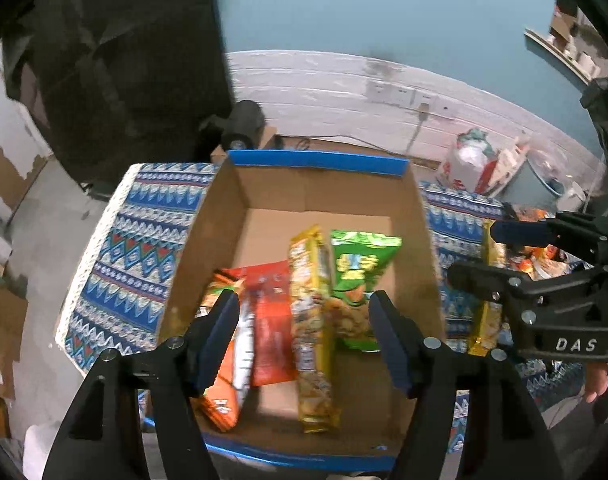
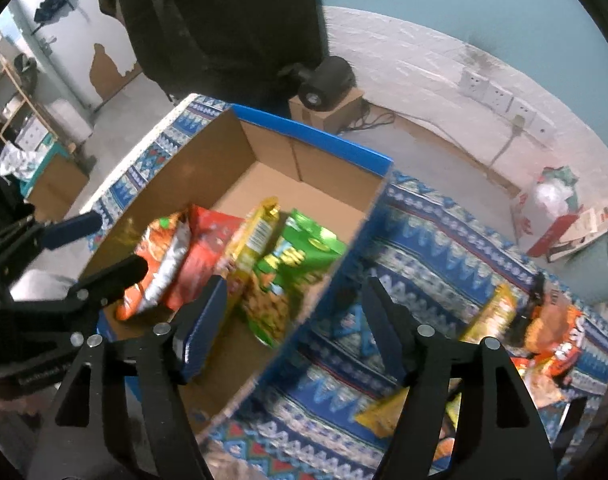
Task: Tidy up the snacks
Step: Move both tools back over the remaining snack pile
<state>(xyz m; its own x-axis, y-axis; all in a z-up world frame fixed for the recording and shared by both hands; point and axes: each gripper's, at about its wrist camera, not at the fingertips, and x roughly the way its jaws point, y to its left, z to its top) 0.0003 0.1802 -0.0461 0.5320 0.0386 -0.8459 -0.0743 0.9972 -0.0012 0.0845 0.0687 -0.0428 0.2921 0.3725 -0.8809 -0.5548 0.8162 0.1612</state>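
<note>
Both grippers gape, holding nothing: left gripper [image 1: 304, 320] above the box [image 1: 224, 216], over its four packets; right gripper [image 2: 294, 312] seemingly straddling its right wall

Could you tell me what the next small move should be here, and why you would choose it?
Probably swing the right hand-held gripper, open and empty, rightward to the yellow packet lying on the patterned cloth. The cardboard box already holds four packs, loose snacks remain outside, and the left hand-held gripper hangs open over the box.
</note>
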